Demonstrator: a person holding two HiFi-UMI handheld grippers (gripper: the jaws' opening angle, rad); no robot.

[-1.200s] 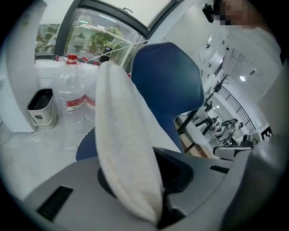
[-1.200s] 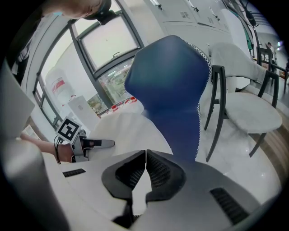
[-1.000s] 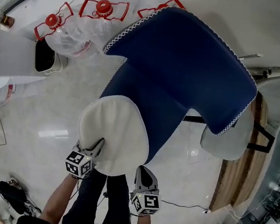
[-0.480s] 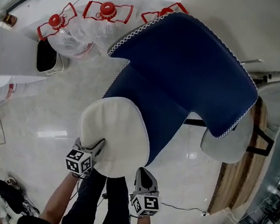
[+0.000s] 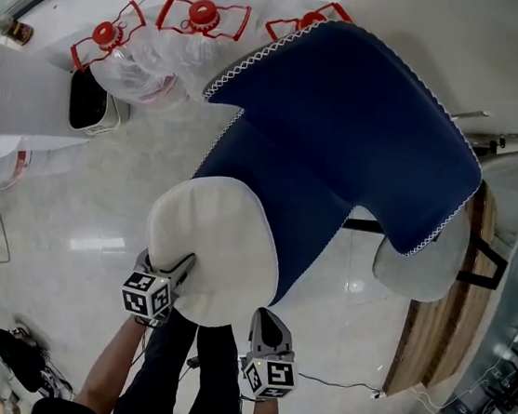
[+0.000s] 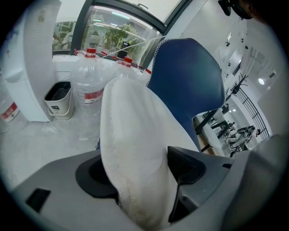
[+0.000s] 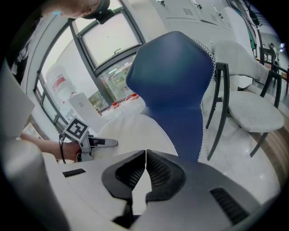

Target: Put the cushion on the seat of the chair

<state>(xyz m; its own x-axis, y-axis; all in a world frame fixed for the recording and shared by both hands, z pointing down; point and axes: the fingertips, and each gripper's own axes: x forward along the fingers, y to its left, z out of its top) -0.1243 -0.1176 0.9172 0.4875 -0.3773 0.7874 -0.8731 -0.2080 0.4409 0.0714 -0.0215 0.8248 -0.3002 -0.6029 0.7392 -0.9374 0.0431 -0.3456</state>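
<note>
A round cream cushion (image 5: 212,247) lies on the front of the blue chair's seat (image 5: 284,190), below its tall blue backrest (image 5: 355,110). My left gripper (image 5: 169,270) is at the cushion's near-left edge. In the left gripper view the cushion (image 6: 131,144) still fills the gap of the left gripper (image 6: 140,167), whose jaws have just been opening and now stand wide. My right gripper (image 5: 264,322) hangs just below the cushion's near edge. Its jaws (image 7: 145,158) are shut tip to tip with nothing between them.
Large water jugs (image 5: 135,69) with red caps and a white bin (image 5: 89,105) stand on the floor left of the chair. A grey chair (image 5: 481,229) and a wooden table edge (image 5: 433,316) are at the right. The person's legs (image 5: 192,371) are below the cushion.
The cushion and both grippers stay where they were in the head view; only the camera has drifted slightly.
</note>
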